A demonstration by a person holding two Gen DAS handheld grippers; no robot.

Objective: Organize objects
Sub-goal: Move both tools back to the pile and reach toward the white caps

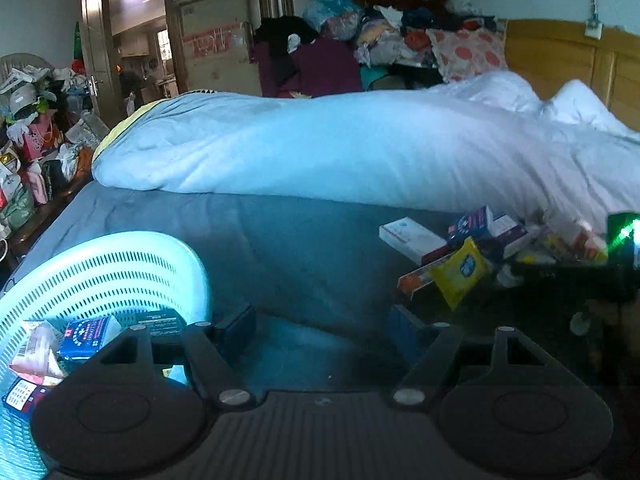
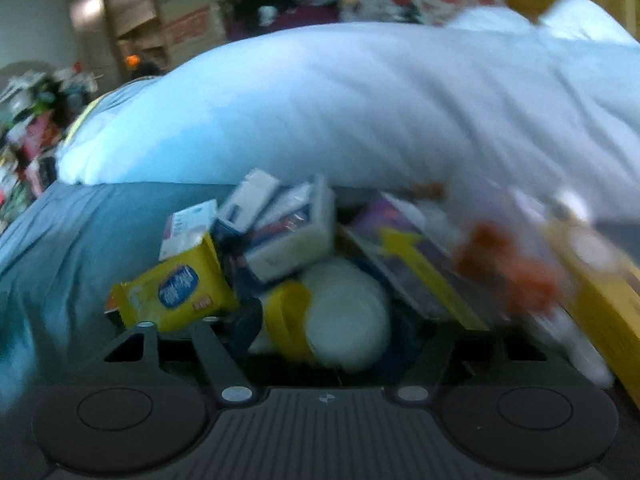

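Note:
A pile of boxes and packets [image 1: 472, 248] lies on the blue-grey bed sheet [image 1: 304, 256] at the right. A light blue perforated basket [image 1: 100, 276] at the left holds several small boxes. My left gripper [image 1: 324, 332] is open and empty above the sheet between basket and pile. In the right wrist view, which is blurred, my right gripper [image 2: 324, 332] is open around a white jar with a yellow band [image 2: 340, 316] in the pile. A yellow packet [image 2: 176, 292] lies just left of it; it also shows in the left wrist view [image 1: 460, 272].
A rolled white duvet [image 1: 340, 148] lies across the bed behind the objects. Heaps of clothes [image 1: 380, 36] and a cardboard box [image 1: 212, 28] stand beyond. Bags [image 1: 32, 152] are piled at the left wall by an open door [image 1: 94, 44].

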